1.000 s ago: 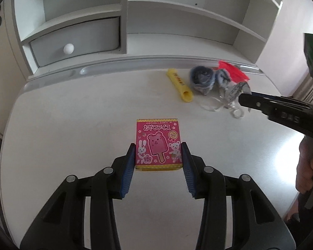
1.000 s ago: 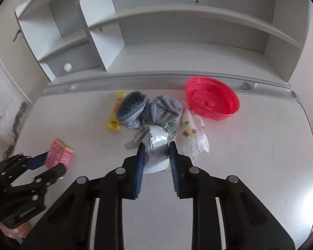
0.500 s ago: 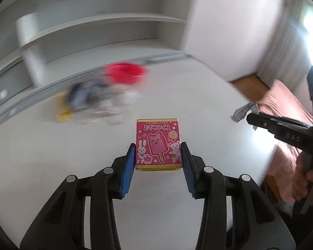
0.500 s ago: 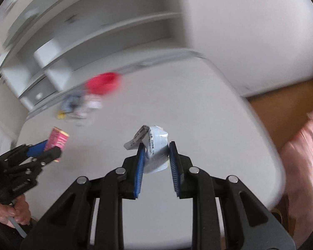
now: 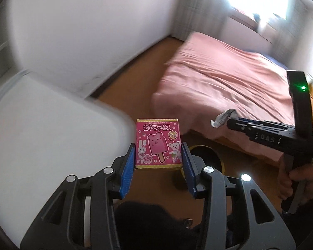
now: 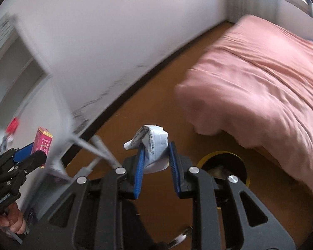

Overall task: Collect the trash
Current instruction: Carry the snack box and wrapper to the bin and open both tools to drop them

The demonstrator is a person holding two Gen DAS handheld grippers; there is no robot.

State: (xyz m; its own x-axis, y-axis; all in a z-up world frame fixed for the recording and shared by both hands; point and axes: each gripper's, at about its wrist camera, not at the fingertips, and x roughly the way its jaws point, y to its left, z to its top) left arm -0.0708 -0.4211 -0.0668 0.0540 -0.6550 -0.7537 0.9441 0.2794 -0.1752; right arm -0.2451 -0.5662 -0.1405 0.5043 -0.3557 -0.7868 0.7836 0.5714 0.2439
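Observation:
My left gripper (image 5: 158, 156) is shut on a pink ice-cream snack box (image 5: 158, 143) and holds it in the air past the white table's edge (image 5: 106, 112). My right gripper (image 6: 156, 154) is shut on a crumpled white wrapper (image 6: 153, 145). A round bin with a yellow rim (image 6: 223, 166) stands on the brown floor just right of and below the right gripper. In the left wrist view the bin (image 5: 204, 156) lies right behind the box, partly hidden. The right gripper with the wrapper (image 5: 223, 119) shows at the right there. The left gripper with the box (image 6: 41, 143) shows at the left of the right wrist view.
A bed with a pink cover (image 5: 229, 83) fills the right side. A white wall (image 6: 114, 31) runs behind. The table's metal legs (image 6: 100, 148) stand at the left, with a red bowl (image 6: 12, 124) on the table far left. The floor (image 6: 135, 108) is brown wood.
Both grippers have swung right, away from the table and shelves, each keeping its item. The bed, floor and yellow-rimmed bin have come into view.

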